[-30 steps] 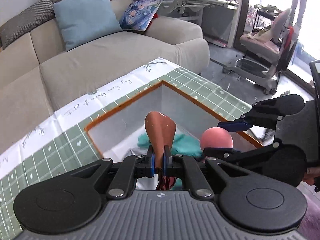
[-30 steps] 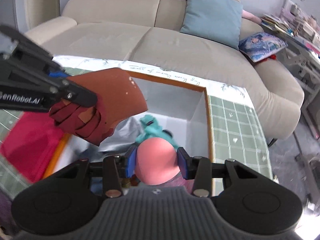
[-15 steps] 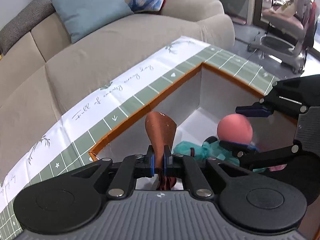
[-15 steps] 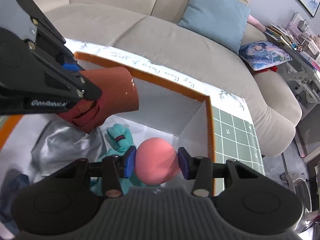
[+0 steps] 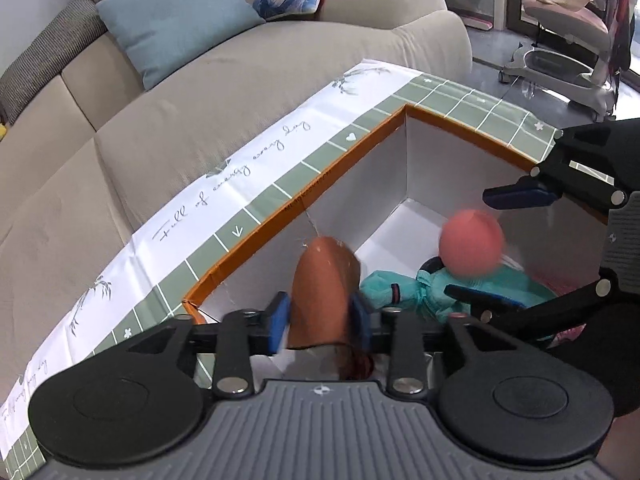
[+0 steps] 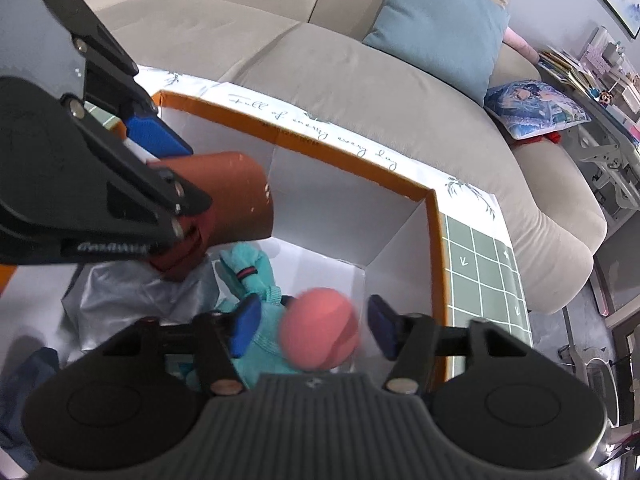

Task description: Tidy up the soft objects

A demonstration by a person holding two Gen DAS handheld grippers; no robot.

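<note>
Item one: pink ball [image 6: 319,329], soft, round, motion-blurred, lying between the spread pads of the right tool [image 6: 312,326] with a gap showing on both sides; that tool's jaws have just been opening and the ball now looks free, over the teal plush garment [image 6: 256,268] at the floor of the box. Item two: brown leather-like piece [image 5: 325,286], folded, standing up between the blue pads of the left tool [image 5: 320,322]; those jaws have likewise just been opening, about half wide, and the pads no longer pinch it, so it reads as released or slipping down. Container: white-walled box with orange rim [image 5: 304,196], its far corner at twelve o'clock in the left wrist view, holding the teal garment, a silver-grey cloth [image 6: 120,292] at nine o'clock of the ball, and something dark blue at the lower left edge, not identifiable. Surround: green checked cloth [image 6: 480,280] on the counter, beige sofa [image 5: 200,120] beyond with a blue cushion [image 5: 176,20]. Risks, judged: the ball may bounce or roll off the rounded plush toward the three o'clock wall; the brown piece may snag on a pad and be dragged out on withdrawal; the two tools sit close over the box and could knock together.
</note>
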